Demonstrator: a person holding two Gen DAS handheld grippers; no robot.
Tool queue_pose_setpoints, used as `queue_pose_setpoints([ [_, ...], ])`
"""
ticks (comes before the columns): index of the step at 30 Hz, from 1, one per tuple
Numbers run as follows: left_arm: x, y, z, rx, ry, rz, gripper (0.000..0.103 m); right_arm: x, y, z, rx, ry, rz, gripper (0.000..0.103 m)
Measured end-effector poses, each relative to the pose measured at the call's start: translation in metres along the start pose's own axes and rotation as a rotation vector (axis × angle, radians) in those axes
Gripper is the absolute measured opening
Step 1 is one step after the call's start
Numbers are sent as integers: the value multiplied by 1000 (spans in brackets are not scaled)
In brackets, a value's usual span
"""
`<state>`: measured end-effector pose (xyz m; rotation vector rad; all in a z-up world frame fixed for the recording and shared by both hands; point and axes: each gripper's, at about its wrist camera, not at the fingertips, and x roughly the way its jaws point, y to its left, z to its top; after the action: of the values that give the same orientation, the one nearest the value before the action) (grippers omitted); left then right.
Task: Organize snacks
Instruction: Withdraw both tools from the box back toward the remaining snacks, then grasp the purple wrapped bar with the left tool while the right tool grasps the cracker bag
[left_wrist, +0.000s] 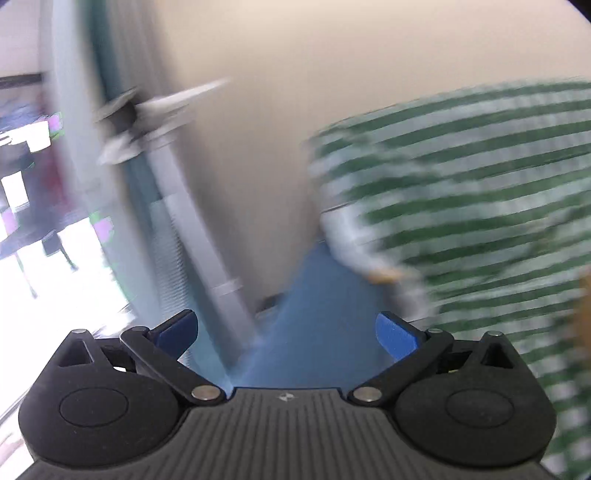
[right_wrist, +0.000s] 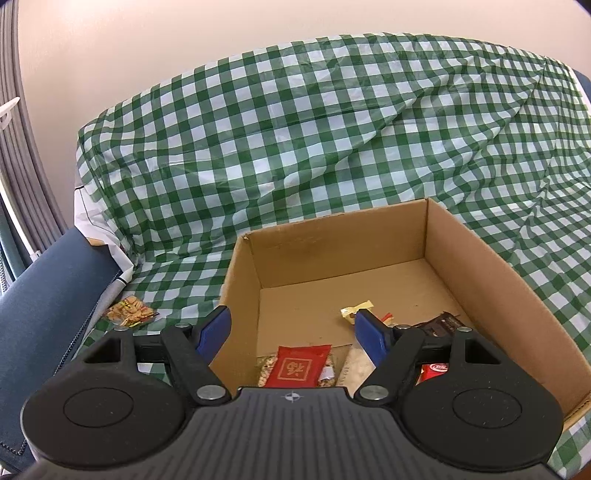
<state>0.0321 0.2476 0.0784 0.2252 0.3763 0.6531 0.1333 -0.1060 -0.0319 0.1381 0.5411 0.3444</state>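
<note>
In the right wrist view an open cardboard box (right_wrist: 480, 266) sits on a green checked cloth (right_wrist: 295, 129). Inside lie a red snack packet (right_wrist: 301, 365), a small yellow packet (right_wrist: 356, 309), a dark packet (right_wrist: 443, 323) and a red-and-white packet (right_wrist: 436, 369). An orange snack packet (right_wrist: 129, 312) lies on the cloth left of the box. My right gripper (right_wrist: 293, 334) is open and empty, over the box's near left corner. My left gripper (left_wrist: 287, 332) is open and empty; its view is blurred and shows no snacks.
A blue cushion or chair arm (right_wrist: 48, 295) lies left of the cloth. A beige wall (right_wrist: 184, 44) stands behind. The blurred left wrist view shows the checked cloth (left_wrist: 480, 203), a blue surface (left_wrist: 317, 325) and a bright window (left_wrist: 44, 258).
</note>
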Motion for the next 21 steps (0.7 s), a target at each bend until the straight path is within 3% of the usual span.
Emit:
queue_pose_setpoints([
  [2, -2, -21, -3, -47, -15, -118, 103, 1, 3, -1, -13, 3, 5, 76],
  [4, 6, -39, -18, -155, -1, -226, 102, 2, 5, -2, -29, 6, 6, 76],
  [5, 15, -49, -28, -218, 34, -271, 94, 2, 6, -2, -37, 5, 3, 76],
  [6, 24, -56, -39, -281, 78, -317, 72, 2, 7, -3, -44, 3, 0, 76],
  [8, 54, -69, -68, -456, 227, -384, 45, 1, 7, -3, -51, 0, -4, 76],
  [9, 68, -75, -83, -535, 303, -382, 36, 1, 7, -3, -54, 0, -6, 76],
  [10, 84, -80, -98, -599, 364, -364, 35, 0, 6, -4, -57, 1, -6, 76],
  [13, 120, -93, -128, -746, 488, -320, 36, 0, 5, -5, -74, 2, -5, 76],
  [14, 132, -94, -134, -783, 512, -308, 41, -1, 5, -4, -82, -5, -1, 76],
  [17, 158, -95, -144, -884, 529, -253, 54, -3, 10, 3, -118, -25, 28, 76],
  [19, 171, -102, -144, -906, 498, -253, 54, -1, 18, 13, -144, -29, 60, 76],
  [20, 173, -105, -144, -900, 485, -257, 53, 3, 22, 19, -149, -21, 79, 76],
  [21, 175, -109, -143, -885, 481, -264, 36, 10, 29, 27, -149, -4, 110, 76],
])
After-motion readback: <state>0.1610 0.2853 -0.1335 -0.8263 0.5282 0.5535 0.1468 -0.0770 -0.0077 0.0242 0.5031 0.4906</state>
